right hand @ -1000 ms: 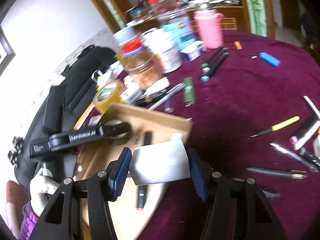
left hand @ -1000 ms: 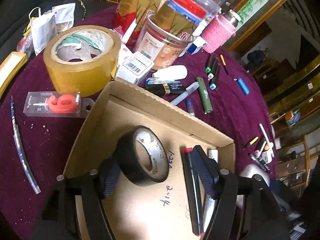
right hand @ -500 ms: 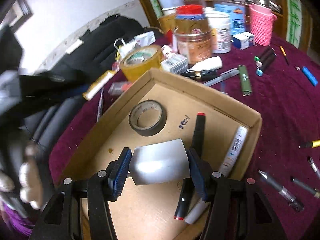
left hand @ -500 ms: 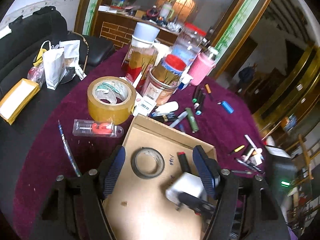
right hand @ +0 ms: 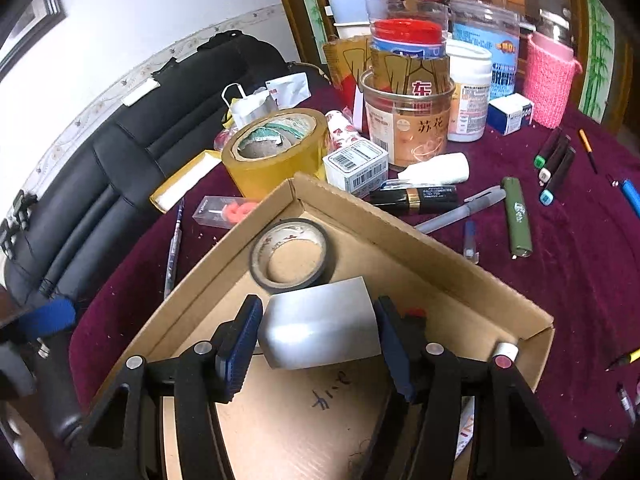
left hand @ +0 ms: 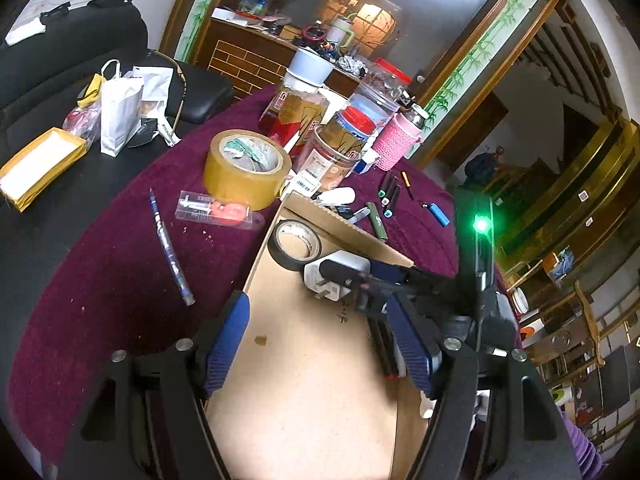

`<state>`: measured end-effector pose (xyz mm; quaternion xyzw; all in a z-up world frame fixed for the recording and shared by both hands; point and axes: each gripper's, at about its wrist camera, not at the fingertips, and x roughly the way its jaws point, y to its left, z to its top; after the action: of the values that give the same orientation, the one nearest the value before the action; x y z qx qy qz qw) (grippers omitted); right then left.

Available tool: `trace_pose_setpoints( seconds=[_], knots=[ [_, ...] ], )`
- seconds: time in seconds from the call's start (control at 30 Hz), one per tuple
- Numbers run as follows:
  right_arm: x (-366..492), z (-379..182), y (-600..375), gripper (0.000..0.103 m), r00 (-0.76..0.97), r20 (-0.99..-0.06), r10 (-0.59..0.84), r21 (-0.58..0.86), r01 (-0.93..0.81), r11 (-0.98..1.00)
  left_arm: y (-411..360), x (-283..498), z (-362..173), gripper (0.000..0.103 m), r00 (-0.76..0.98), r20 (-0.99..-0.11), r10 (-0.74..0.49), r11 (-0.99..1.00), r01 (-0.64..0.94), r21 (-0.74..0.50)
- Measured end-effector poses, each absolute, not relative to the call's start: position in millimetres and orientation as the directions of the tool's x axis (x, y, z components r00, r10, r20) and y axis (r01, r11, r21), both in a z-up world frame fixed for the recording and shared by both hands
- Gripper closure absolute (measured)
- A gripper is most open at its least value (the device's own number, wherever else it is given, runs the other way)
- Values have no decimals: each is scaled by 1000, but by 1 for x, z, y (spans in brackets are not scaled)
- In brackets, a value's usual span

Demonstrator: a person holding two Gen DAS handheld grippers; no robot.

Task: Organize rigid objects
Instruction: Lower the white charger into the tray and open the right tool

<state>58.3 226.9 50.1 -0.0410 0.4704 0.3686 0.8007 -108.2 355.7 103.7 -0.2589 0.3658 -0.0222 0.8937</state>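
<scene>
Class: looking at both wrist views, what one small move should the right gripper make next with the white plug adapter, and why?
Probably lower it and open. The right gripper holds the white plug adapter over the cardboard box, beside the black tape roll, above bare floor.

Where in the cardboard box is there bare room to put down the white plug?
The cardboard box floor is bare on the near side, below the black tape roll and left of the markers. The far corner around the roll is crowded, and so is the cloth beyond the box.

I saw a white plug (right hand: pixel 320 326) beside black tape (right hand: pixel 290 256) in the tan box (right hand: pixel 420 252); behind the box, yellow tape (right hand: pixel 276 152) on maroon cloth (right hand: pixel 580 240).
</scene>
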Motion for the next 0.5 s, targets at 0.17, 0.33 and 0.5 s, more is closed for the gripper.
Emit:
trace_pose_setpoints(
  seconds=[0.17,0.33,0.5],
  knots=[
    [52,75,193,24,277,-717,639,408,-577,707,353,-116,103,32,735,-639,-227,863,-152,-482],
    [36,95,141,24,343,-711,614,377,-551,745,342,-122,106,31,734,-640,-228,865,-149,-479],
    [20,101,77,22,460,-722,517,256,-516,818,315,-123,110,24,720,-648,-249,879,-114,-463]
  ],
)
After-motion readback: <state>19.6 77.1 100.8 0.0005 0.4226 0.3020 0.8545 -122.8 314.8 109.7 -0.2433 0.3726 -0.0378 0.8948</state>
